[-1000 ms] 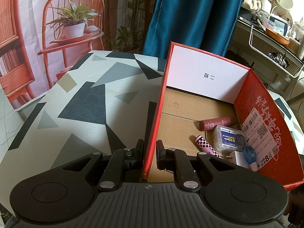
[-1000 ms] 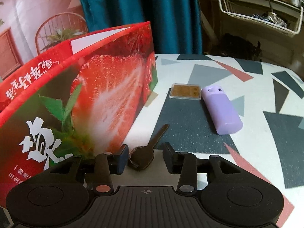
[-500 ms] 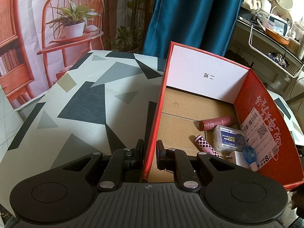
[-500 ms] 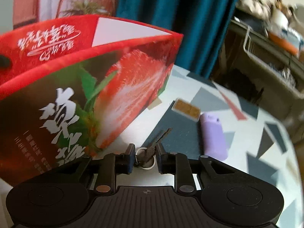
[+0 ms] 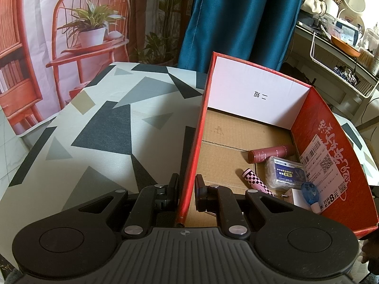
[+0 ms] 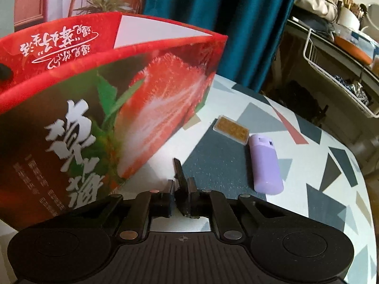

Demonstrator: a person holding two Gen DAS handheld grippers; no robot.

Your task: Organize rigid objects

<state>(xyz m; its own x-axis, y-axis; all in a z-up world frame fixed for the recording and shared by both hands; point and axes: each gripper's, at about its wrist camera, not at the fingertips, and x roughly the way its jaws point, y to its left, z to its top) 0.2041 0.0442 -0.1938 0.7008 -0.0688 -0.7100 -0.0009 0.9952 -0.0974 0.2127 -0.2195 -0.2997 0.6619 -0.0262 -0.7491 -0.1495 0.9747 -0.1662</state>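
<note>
- The key [image 6: 181,177] is sitting edge-on between the pads of the right tongs [image 6: 182,190], its dark blade sticking out forward past the fingertips.
- The right tongs have just been closing and are now gripping the key; the key is showing clear of the desk [image 6: 220,165] surface.
- The red strawberry box [image 6: 118,99] is standing just to the left of the right tongs, its printed outer wall filling that side of the right wrist view.
- A lilac case [image 6: 265,165] is lying on the desk ahead and to the right of the right tongs, and a flat gold-coloured card case [image 6: 231,129] is lying just beyond it, close to the box corner.
- The left tongs [image 5: 187,190] are standing narrow and are clamping the near left wall of the box [image 5: 189,156], one pad outside and one pad inside.
- Inside the box, ahead and to the right of the left tongs, the following items are lying near the right wall: a dark red tube [image 5: 272,153], a pink checkered tube [image 5: 257,181], a clear plastic box with a blue label [image 5: 285,172] and a small blue item [image 5: 309,190].
- The patterned desk [image 5: 106,130] is extending ahead and to the left of the left tongs.
</note>
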